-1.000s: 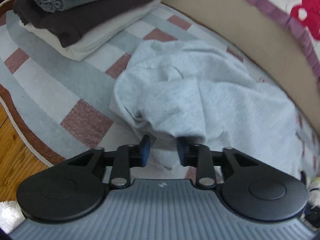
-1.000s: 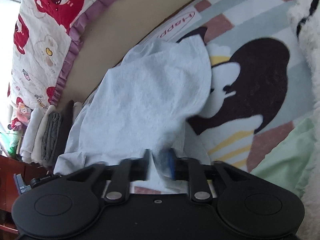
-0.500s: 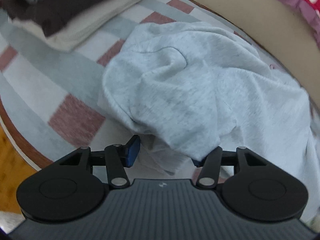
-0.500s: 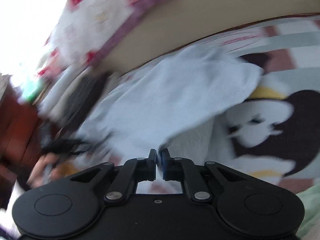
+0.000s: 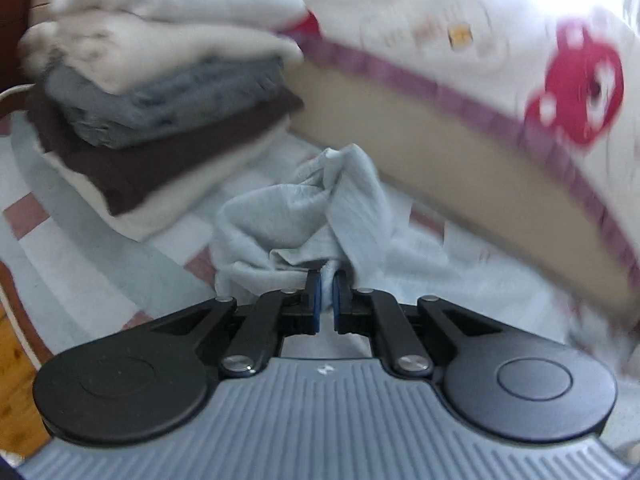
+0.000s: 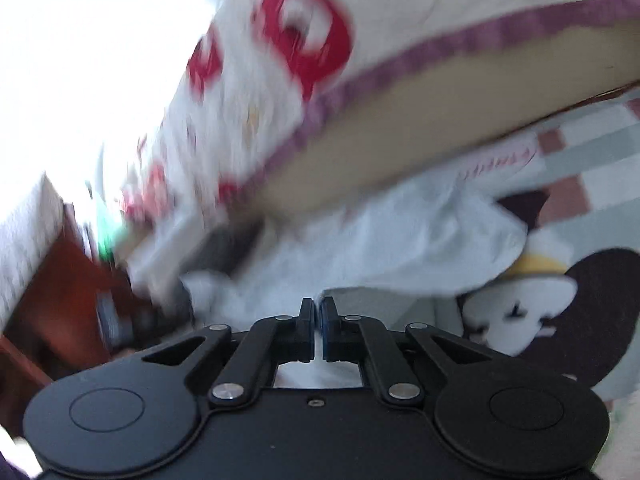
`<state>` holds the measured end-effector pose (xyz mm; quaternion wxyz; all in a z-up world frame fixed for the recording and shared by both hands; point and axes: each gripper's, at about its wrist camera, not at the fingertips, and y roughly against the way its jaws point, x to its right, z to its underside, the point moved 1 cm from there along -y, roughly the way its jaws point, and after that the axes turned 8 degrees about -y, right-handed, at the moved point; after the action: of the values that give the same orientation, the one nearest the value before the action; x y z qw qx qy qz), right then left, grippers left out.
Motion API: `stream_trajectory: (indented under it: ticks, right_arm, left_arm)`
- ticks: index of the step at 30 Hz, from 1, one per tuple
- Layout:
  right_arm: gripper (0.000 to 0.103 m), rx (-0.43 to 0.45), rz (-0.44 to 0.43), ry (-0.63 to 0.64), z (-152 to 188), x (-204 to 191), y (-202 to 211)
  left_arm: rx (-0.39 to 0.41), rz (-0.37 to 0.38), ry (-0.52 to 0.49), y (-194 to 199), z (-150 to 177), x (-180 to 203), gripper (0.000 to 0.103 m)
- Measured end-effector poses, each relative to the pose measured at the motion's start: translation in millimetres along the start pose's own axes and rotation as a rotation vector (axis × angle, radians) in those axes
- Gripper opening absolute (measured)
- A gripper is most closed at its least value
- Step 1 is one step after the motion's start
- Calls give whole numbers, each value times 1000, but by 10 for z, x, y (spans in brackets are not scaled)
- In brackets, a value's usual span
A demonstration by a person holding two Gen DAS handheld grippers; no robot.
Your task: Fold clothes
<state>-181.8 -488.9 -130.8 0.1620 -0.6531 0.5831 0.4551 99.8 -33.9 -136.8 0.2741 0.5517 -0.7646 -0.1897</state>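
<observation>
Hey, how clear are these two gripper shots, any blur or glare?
Left wrist view: the folded stack and bedspread smear, the pinched grey garment stays fairly sharp. Right wrist view: heavier blur, blown-out glare upper left; both bend like fisheye.

The garment [image 5: 320, 216] is a pale blue-grey, lying on a rug [image 5: 100, 264] checked in grey-blue, white and dusty red-brown, which in the right wrist view also carries a dark brown, white and yellow cartoon figure [image 6: 560, 304]. The folded stack [image 5: 160, 120] runs from cream at the bottom through dark brown and grey to off-white on top. Behind it, the bedcover [image 5: 500, 40] is white with red shapes, possibly cartoon bears given the blur, and a purple border above a tan side [image 5: 460, 160].
</observation>
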Motion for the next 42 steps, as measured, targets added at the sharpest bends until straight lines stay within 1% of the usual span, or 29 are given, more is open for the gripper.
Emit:
stream_trajectory:
  ticks: [1,3,6,7,9,10,12,13,14,16,18,19,22,24,25,26,27,28,29,31,32,33,34,36,37,39,40,42]
  right_arm:
    - [6,7,22,-25,4,66,33]
    - [6,22,67,-76,13,197,98]
    - [6,37,130,-143,25,373,179]
    - [6,25,145,-136,23,369,154]
    - [6,2,194,-94,29,311,79]
    - [6,-15,209,-81,38,296,42]
    - [6,-44,222,-76,65,295,-11]
    - [6,-58,225,-75,79,300,-27]
    - [6,-71,231,-72,94,302,-47]
    - [6,-96,244,-48,117,294,-104]
    - [7,-119,255,-29,141,283,-156]
    - [7,-131,266,-17,156,272,-178]
    - [9,-158,289,16,184,243,-225]
    - [9,-174,300,34,197,227,-252]
    - [9,-181,302,37,201,227,-262]
    - [9,-187,307,35,205,234,-271]
    - [10,-193,309,32,208,240,-278]
    - [10,-199,309,27,211,247,-287]
    - [13,-208,307,17,214,260,-299]
    - [23,-236,294,-17,225,313,-336]
    - [34,-246,290,-37,235,343,-361]
    - [42,-256,286,-57,246,372,-386]
    - [43,-266,287,-68,258,394,-415]
    - [43,-285,309,-53,288,399,-490]
    - [42,-289,315,-32,303,388,-525]
    - [4,-304,309,18,318,344,-572]
    - [4,-308,299,31,312,317,-569]
    - [4,-251,281,38,253,257,-456]
  left_arm:
    - [28,4,32,69,-17,-42,5]
    - [-20,-19,46,45,32,-109,5]
    - [-156,-76,24,-95,104,-102,7]
    - [-207,-94,8,-131,130,-94,8]
    - [-232,-103,-19,-153,134,-63,8]
    - [-208,-90,-30,-108,115,-34,11]
    - [-159,-62,-50,-15,76,26,23]
    - [-134,-48,-54,30,79,50,34]
    - [-109,-33,-58,76,82,75,41]
    - [-93,-28,-91,130,123,122,44]
    - [-110,-71,-141,59,123,218,54]
    - [-132,-87,-160,-13,112,239,57]
    - [-200,-138,-219,-229,78,302,60]
    - [-254,-179,-266,-403,59,348,70]
    - [-285,-204,-293,-505,52,373,77]
    - [-303,-227,-307,-591,63,367,77]
    - [-322,-250,-319,-677,74,361,74]
    - [-304,-251,-326,-703,80,355,49]
    - [-278,-240,-322,-647,76,366,3]
    - [-224,-217,-313,-534,68,388,4]
    - [-198,-206,-309,-478,64,399,4]
    - [-153,-207,-312,-349,50,425,4]
    - [-108,-209,-314,-218,35,450,4]
    - [-26,-170,-264,76,0,458,3]
    - [4,-154,-242,194,-10,449,3]
    - [63,-123,-199,429,-29,432,3]
    - [85,-117,-194,513,-55,421,3]
    - [128,-106,-185,681,-109,398,3]
